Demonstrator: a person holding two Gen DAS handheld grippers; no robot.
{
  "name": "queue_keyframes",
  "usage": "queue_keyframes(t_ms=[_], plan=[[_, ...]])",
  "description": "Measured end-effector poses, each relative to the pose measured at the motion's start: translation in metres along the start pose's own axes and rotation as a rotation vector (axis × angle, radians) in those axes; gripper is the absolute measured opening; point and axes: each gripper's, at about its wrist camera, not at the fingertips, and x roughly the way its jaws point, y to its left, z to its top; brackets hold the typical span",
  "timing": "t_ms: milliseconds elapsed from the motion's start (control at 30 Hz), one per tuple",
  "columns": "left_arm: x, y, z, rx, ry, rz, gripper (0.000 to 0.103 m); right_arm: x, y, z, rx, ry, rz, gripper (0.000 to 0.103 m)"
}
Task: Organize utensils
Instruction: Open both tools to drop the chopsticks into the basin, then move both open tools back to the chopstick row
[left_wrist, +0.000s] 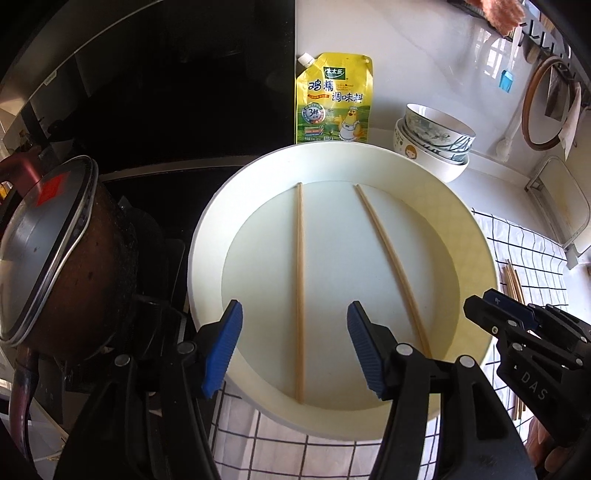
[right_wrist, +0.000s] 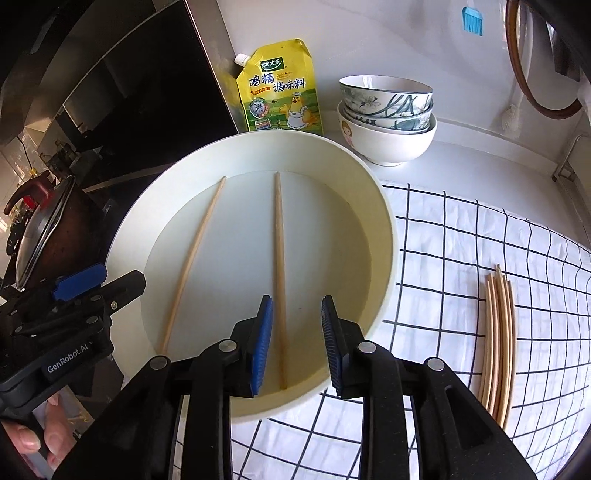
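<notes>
A large white round tray (left_wrist: 207, 236) (right_wrist: 384, 229) holds two wooden chopsticks lying apart. In the left wrist view the left chopstick (left_wrist: 299, 280) runs between my open left gripper's (left_wrist: 295, 347) pads and the right chopstick (left_wrist: 391, 266) lies beside it. In the right wrist view my right gripper (right_wrist: 297, 339) is open above the tray's near edge, with one chopstick (right_wrist: 279, 266) just inside its left pad; the other chopstick (right_wrist: 192, 262) lies to the left. A bundle of several chopsticks (right_wrist: 498, 339) (left_wrist: 511, 284) lies on the checked cloth (right_wrist: 461, 258) to the right.
A yellow seasoning pouch (left_wrist: 332, 99) (right_wrist: 282, 88) and stacked bowls (left_wrist: 432, 140) (right_wrist: 388, 114) stand behind the tray. A lidded dark pot (left_wrist: 62, 251) sits on the stove at the left. Utensils hang on the wall at the right.
</notes>
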Motion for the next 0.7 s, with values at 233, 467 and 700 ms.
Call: queue_keyframes(t_ms=[233, 467, 700], plan=[[-0.016, -0.021, -0.003, 0.005, -0.013, -0.012, 0.058, -0.028, -0.023, -0.014, 0.006, -0.016, -0.014, 0.028], [-0.026, -0.057, -0.007, 0.03, -0.022, -0.036, 0.058, -0.048, -0.062, -0.03, 0.04, -0.022, -0.037, 0.029], [-0.027, -0.105, -0.015, 0.071, -0.008, -0.074, 0.058, -0.063, -0.113, -0.049, 0.083, -0.02, -0.083, 0.03]])
